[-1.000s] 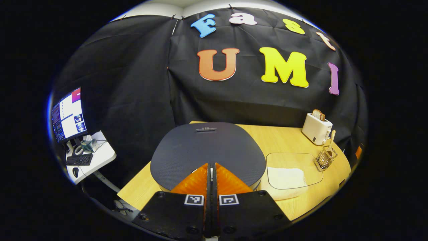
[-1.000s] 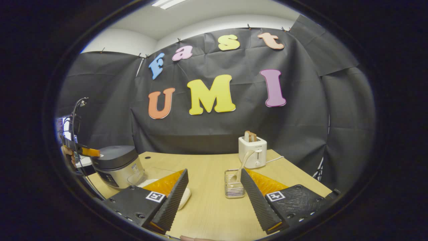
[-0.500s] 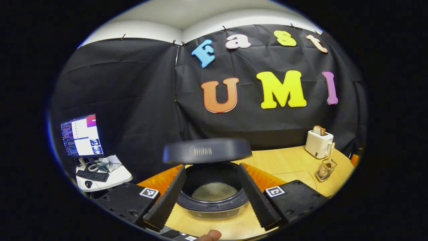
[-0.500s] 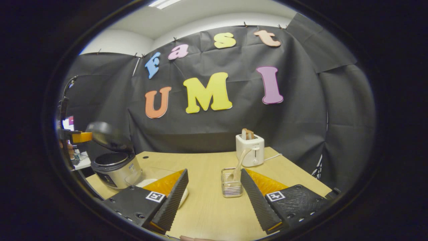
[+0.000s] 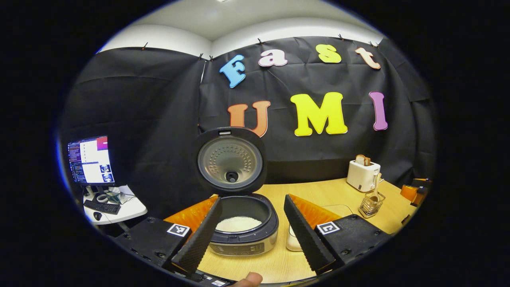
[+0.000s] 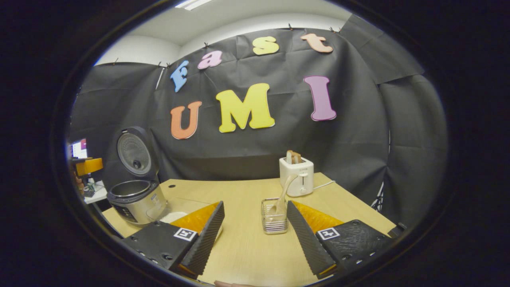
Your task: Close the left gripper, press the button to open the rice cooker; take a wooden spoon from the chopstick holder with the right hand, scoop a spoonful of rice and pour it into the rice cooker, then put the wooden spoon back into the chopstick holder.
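**Lid up: next is the spoon grab from the holder**

Right gripper (image 6: 255, 235): fingers spread wide, nothing between them, hanging low over the worktop (image 6: 247, 255). Just ahead, between the fingertips in the right gripper view, the wire chopstick holder (image 6: 274, 217) stands upright. The wooden spoon (image 6: 282, 195) sits in it bowl-down, its handle leaning up and to the right toward the toaster (image 6: 297, 181) behind.

Left gripper (image 5: 253, 235): fingers apart, empty, just in front of the rice cooker (image 5: 243, 229). Lid (image 5: 231, 159) stands fully open; white rice lies in the inner pot. Button step looks done.

A clear dish of rice (image 6: 175, 213) lies flat on the worktop between cooker and holder.

Judgement for the grab:
- Approach along the handle's lean, not straight down.
- Pinch the handle on its upper half, above the wire rim, so the fingers do not snag the basket.
- Lift along the handle's line; the holder looks light and may tip or drag.
- Grip firmly: a round handle could twist once the bowl is loaded.

Farther back, a side table with monitor (image 5: 91, 159) and keyboard stands off to the left.
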Tool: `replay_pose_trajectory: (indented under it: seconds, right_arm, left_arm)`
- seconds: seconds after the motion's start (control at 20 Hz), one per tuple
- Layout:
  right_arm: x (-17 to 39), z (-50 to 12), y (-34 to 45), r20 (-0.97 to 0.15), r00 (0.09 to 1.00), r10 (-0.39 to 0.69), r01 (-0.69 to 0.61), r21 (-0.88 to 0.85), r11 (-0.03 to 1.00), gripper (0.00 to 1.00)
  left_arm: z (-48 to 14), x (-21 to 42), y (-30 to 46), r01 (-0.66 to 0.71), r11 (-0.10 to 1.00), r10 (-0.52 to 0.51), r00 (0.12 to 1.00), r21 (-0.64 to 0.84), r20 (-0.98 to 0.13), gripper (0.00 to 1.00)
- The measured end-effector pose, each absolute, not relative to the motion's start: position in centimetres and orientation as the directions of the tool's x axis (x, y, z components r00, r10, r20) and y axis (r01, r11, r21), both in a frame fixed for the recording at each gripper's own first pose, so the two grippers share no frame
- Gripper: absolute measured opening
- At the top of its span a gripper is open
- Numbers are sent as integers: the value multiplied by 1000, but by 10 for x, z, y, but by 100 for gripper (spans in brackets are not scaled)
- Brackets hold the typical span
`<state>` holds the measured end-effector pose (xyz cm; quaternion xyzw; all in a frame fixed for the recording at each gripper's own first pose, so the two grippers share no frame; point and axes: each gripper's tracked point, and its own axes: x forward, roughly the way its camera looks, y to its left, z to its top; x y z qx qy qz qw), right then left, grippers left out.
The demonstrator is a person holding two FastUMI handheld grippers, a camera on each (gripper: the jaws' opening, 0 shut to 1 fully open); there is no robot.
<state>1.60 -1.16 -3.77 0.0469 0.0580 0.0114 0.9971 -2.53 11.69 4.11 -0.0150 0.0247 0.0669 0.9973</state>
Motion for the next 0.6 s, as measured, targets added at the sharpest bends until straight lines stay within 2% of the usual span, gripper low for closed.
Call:
replay_pose_trajectory:
  seconds: [0.05, 0.1, 0.2, 0.3, 0.35, 0.4, 0.45, 0.55, 0.6]
  right_arm:
    - [20, -40, -14, -121, 992, 22, -10, 95, 995, 94]
    - [24, -43, -16, -125, 992, 19, -7, 97, 995, 91]
    - [33, -50, -20, -136, 991, 12, 1, 100, 995, 94]
    - [45, -60, -27, -149, 989, -1, 16, 93, 996, 91]
    - [52, -67, -29, -154, 988, -1, 14, 86, 996, 94]
    - [60, -75, -32, -166, 986, -4, 17, 78, 997, 94]
    - [69, -82, -37, -176, 984, -8, 21, 74, 997, 94]
    - [90, -90, -47, -194, 981, -20, 34, 70, 997, 91]
    - [101, -93, -53, -203, 979, -31, 46, 70, 996, 94]
  left_arm:
    - [36, -27, 114, -133, 990, 131, 990, -37, -54, 99]
    - [30, -27, 112, -138, 989, 135, 989, -54, -59, 99]
    - [22, -27, 102, -113, 992, 109, 992, -59, -64, 99]
    - [17, -29, 96, -91, 994, 88, 995, -62, -53, 99]
    - [14, -29, 92, -75, 995, 71, 996, -69, -57, 99]
    - [12, -30, 88, -62, 995, 58, 997, -77, -60, 96]
    - [13, -30, 86, -54, 995, 49, 997, -83, -55, 99]
    - [15, -29, 81, -39, 995, 35, 998, -88, -46, 99]
    - [16, -28, 78, -29, 996, 26, 999, -88, -40, 99]
